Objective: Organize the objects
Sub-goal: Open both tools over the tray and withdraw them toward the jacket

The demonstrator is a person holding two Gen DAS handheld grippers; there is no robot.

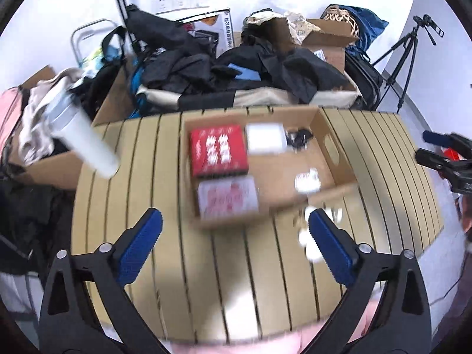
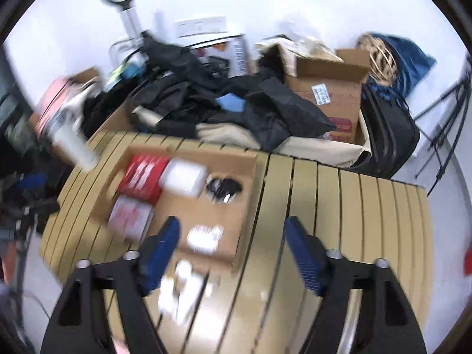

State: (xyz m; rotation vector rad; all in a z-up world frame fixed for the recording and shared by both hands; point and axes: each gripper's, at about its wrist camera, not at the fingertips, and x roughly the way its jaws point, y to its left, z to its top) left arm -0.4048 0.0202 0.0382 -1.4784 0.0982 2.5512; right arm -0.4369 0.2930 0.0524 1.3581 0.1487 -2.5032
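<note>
A shallow cardboard box [image 1: 330, 147] sits on the slatted tan bench [image 1: 124, 177], toward its far edge in the left wrist view. Inside it, a red box [image 1: 217, 149] lies against the far-left corner with a pink-and-white box [image 1: 227, 196] just in front of it, a white box [image 1: 267, 137] just right of the red one, and a small heap of black items [image 1: 299, 137] beyond that in the far-right corner (too blurred to tell what they are). A small white thing [image 1: 308, 180] lies near the box's front wall, and more small white pieces [image 2: 180, 289] lie on the bench just outside that wall. The left tool [image 1: 235, 240] hovers over the bench in front of the box with its blue pads spread wide and nothing between them. The right tool [image 2: 231, 249] is likewise wide open and holding nothing, above the box's near-right corner. A white tube [image 1: 85, 144] juts over the bench's left edge. Behind the bench lie heaped dark clothes [image 1: 265, 65], an open carton [image 2: 330, 94], and a tripod [image 1: 404, 56].
</note>
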